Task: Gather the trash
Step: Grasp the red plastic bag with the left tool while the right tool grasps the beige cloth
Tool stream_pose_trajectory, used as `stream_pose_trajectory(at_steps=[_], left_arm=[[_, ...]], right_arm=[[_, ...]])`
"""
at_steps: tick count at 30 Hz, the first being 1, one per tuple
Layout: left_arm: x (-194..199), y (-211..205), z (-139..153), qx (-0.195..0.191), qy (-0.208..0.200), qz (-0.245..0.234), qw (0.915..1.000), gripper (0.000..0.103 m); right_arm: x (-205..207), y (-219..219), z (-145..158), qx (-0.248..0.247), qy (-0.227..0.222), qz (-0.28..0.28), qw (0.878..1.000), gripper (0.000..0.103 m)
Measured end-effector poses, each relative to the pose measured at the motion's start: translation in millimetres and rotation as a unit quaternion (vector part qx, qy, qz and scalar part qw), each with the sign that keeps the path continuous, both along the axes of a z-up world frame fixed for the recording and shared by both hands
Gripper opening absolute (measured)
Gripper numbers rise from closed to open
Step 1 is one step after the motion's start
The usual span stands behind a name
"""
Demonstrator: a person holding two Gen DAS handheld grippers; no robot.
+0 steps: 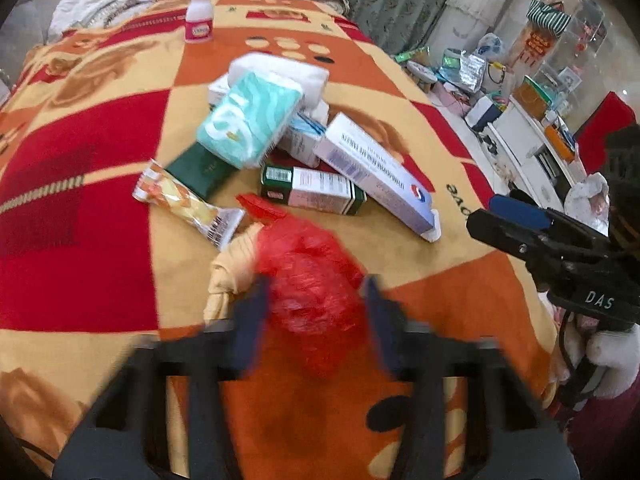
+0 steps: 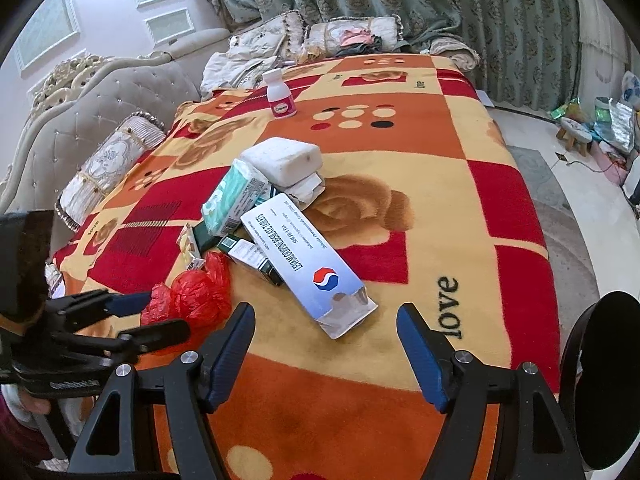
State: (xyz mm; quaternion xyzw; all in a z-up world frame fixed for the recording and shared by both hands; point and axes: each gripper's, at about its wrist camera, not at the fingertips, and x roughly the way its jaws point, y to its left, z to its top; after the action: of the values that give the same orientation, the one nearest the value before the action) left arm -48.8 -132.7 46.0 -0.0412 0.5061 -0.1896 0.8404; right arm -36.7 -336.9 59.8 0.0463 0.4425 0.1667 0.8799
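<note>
Tongs of the left gripper (image 1: 316, 320) stand one on either side of the red plastic bag (image 1: 312, 280), which fills the gap between them; the blue pads appear to press its crumpled sides, so I judge them clenched on the bag, though blur in the left wrist view leaves the contact less than certain. Landmark for all places below: this red plastic bag, lying on the patterned blanket (image 2: 500, 200). The right gripper (image 2: 326, 344) is released, jaws wide, nothing between them, and it hovers just beside the bag on the side away from the left hand.

Beyond the bag, nearly touching its far edge, lies a green-and-white small box (image 1: 314, 191). Farther out and toward the right gripper lies the long white medicine carton (image 2: 308, 268), its long axis running diagonally away from the bag, its torn end nearest the right tongs. A snack wrapper (image 1: 188, 204) lies just beside the bag, on the left. The teal tissue pack (image 1: 252, 120) sits well beyond, atop the heap.

Judgement: the right hand is nearer the carton.
</note>
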Motion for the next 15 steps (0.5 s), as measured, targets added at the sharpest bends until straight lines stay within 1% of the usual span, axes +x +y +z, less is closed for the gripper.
stream_pose_trajectory(at_steps=[1,2,3,5,7,8,10,11,14,15], left_arm=[[0.0,2.3,0.9,-0.005,0.000,0.000,1.0000,0.026],[-1.7,5.3,4.7,-0.015,-0.004,0.001,0.9999,0.020],[-4.0,9.0,11.1,-0.027,-0.007,-0.002,0.9996,0.017],[-8.5,17.4,25.5,-0.045,-0.014,-0.006,0.9989,0.017],[-13.6,29.9,42.5,-0.054,-0.035,-0.004,0.9980,0.017],[-15.4,40.1,52.3,-0.055,-0.046,0.004,0.9974,0.017],[-14.7,55.0,61.7,-0.057,-0.055,0.016,0.9968,0.017],[-14.3,66.2,66.4,-0.051,-0.063,0.027,0.9963,0.017],[-12.8,88.0,65.7,-0.022,-0.079,0.062,0.9947,0.017],[-11.6,98.5,61.7,-0.022,-0.073,0.075,0.9943,0.017]], right_arm=[[0.7,-0.5,-0.5,0.000,0.001,-0.001,1.000,0.071],[1.0,-0.1,-1.1,0.000,0.002,-0.001,1.000,0.071],[1.6,0.2,-1.4,0.001,0.003,-0.001,1.000,0.071],[2.0,1.9,-1.6,0.004,0.005,0.003,1.000,0.071],[2.6,6.8,-1.6,0.006,0.006,0.009,1.000,0.071],[3.5,12.0,-1.8,0.007,0.007,0.015,1.000,0.071],[5.0,21.2,-3.5,0.013,0.010,0.027,0.999,0.071],[5.4,27.0,-4.9,0.018,0.013,0.035,0.999,0.071],[6.9,53.9,-12.6,0.037,0.028,0.066,0.997,0.071],[7.6,65.2,-15.6,0.039,0.031,0.077,0.996,0.071]])
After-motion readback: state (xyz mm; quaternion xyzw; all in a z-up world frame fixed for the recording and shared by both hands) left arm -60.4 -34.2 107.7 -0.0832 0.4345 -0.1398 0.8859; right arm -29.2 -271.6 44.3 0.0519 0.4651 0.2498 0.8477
